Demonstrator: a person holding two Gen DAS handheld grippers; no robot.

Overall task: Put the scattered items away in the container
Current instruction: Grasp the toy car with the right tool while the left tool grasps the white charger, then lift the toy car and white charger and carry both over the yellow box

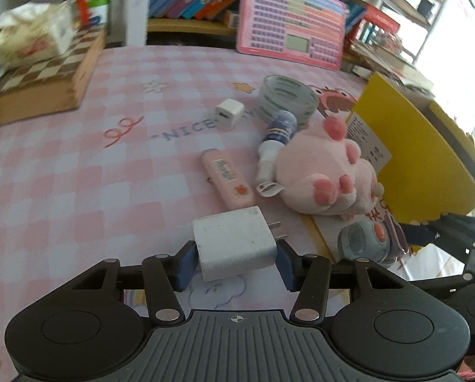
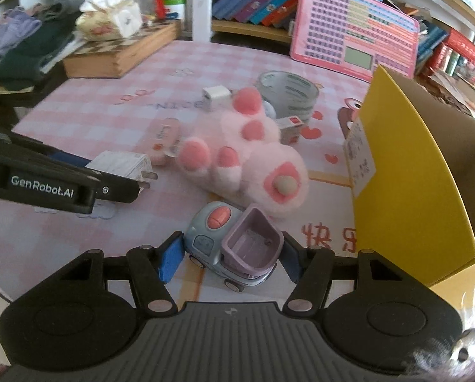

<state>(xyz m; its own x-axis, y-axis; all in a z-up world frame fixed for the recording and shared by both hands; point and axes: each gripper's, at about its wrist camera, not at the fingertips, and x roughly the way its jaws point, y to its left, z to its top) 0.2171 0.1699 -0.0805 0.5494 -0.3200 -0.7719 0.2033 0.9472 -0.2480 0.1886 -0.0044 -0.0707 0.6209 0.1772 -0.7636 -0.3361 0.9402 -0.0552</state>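
Note:
My left gripper (image 1: 234,262) is shut on a white charger plug (image 1: 231,242), its blue pads pressed on both sides, low over the pink checked tablecloth (image 1: 78,175). In the right wrist view the same charger (image 2: 119,164) sits in the left fingers (image 2: 116,191). My right gripper (image 2: 231,256) is shut on a small blue and purple toy truck (image 2: 234,248), also seen as the truck (image 1: 365,242) beside the plush. The open yellow box (image 2: 412,159) stands to the right of both. A pink plush toy (image 2: 244,152) lies in the middle.
Loose on the cloth lie a tape roll (image 1: 285,98), a small white cube charger (image 1: 229,113), a pink highlighter (image 1: 228,181) and a glue bottle (image 1: 275,140). A chessboard box (image 2: 119,54) sits far left, and a pink toy tablet (image 2: 355,28) leans at the back.

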